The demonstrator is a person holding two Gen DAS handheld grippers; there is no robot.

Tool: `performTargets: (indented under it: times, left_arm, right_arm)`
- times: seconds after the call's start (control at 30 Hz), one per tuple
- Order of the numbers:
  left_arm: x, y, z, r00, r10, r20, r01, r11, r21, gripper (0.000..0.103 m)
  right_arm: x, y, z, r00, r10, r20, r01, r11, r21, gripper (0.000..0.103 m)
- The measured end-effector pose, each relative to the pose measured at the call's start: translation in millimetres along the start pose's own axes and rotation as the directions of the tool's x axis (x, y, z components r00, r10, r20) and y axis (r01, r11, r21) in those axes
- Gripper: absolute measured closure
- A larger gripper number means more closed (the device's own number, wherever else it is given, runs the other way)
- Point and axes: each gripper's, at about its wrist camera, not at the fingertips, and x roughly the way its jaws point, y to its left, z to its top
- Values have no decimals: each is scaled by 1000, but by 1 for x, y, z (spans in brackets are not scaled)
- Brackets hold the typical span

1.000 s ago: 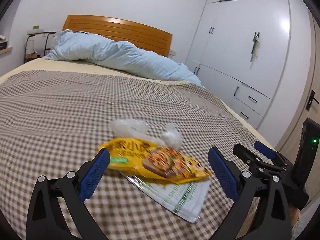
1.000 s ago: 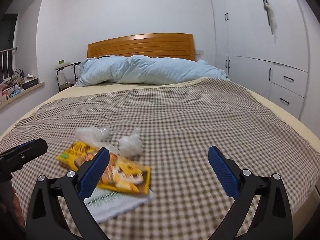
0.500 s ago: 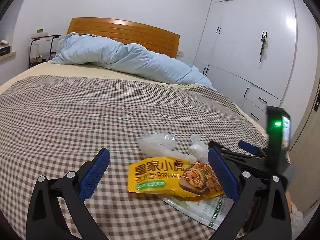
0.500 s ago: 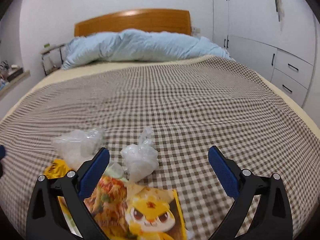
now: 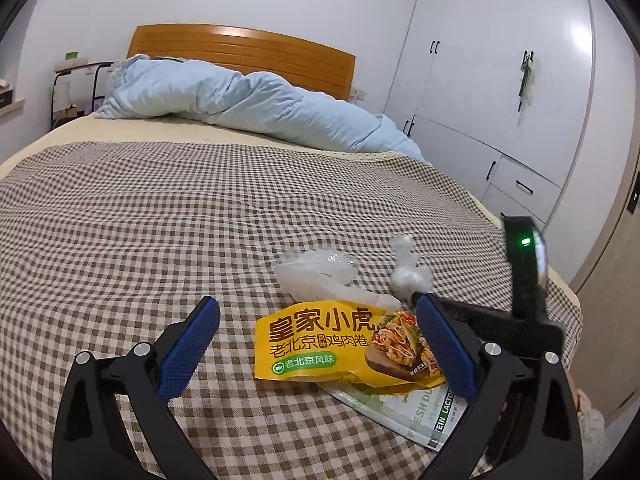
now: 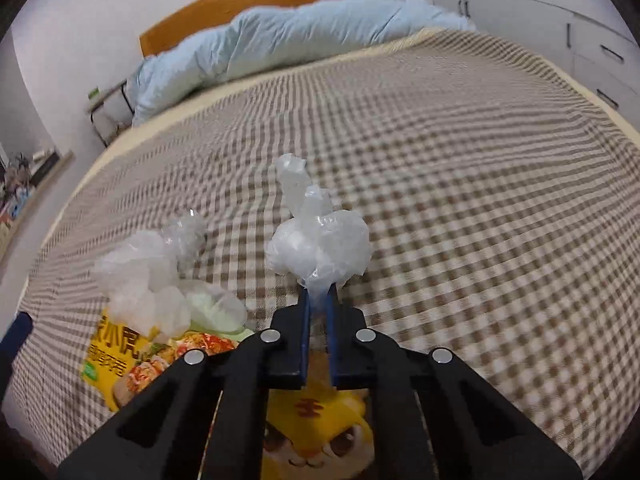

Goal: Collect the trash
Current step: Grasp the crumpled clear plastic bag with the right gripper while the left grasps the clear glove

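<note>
A small knotted white plastic bag [image 6: 320, 244] lies on the checked bedspread [image 6: 460, 200]. My right gripper [image 6: 318, 292] is closing its jaws, and the blue pads pinch the bag's near edge. To the left lie a crumpled clear plastic wrap [image 6: 144, 268] and a yellow snack packet [image 6: 120, 364]. In the left wrist view the yellow packet [image 5: 320, 344] rests on a white and green pouch [image 5: 408, 408], with the clear wrap [image 5: 316, 272] and the small bag [image 5: 408, 276] behind it. My left gripper [image 5: 316, 308] stands open just in front of the packet, holding nothing.
A light blue duvet [image 5: 240, 104] is heaped at the wooden headboard [image 5: 248, 48]. White wardrobes and drawers [image 5: 500, 80] line the right wall. The bed's right edge [image 5: 560, 280] runs close behind the trash. A bedside shelf [image 5: 76, 80] stands at the far left.
My right gripper dropped forward toward the small white bag and went from wide open to pinched on it. The left gripper shifted sideways early on, then held still, open.
</note>
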Motion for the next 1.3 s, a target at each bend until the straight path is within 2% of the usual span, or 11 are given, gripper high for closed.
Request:
performTargets:
  times: [0.13, 0.23, 0.5, 0.9, 1.3]
  left_arm:
    - [-3, 0, -1, 1000, 0, 6, 0, 1000, -12, 8]
    - [-5, 1, 0, 1000, 1, 12, -1, 1000, -16, 8]
    - [-5, 5, 0, 1000, 1, 14, 0, 1000, -25, 8]
    - [7, -8, 4, 999, -40, 18, 41, 998, -55, 8]
    - [17, -18, 5, 999, -42, 20, 43, 997, -68, 8]
  right_arm:
    - [-29, 3, -5, 994, -30, 108, 34, 999, -30, 97]
    - [-39, 6, -7, 988, -44, 148, 52, 997, -51, 97]
    - [-43, -3, 0, 978, -56, 200, 62, 998, -20, 97]
    - [-67, -24, 5, 943, -137, 303, 151, 988, -22, 97]
    - [-78, -63, 7, 883, -285, 373, 310, 951, -6, 97]
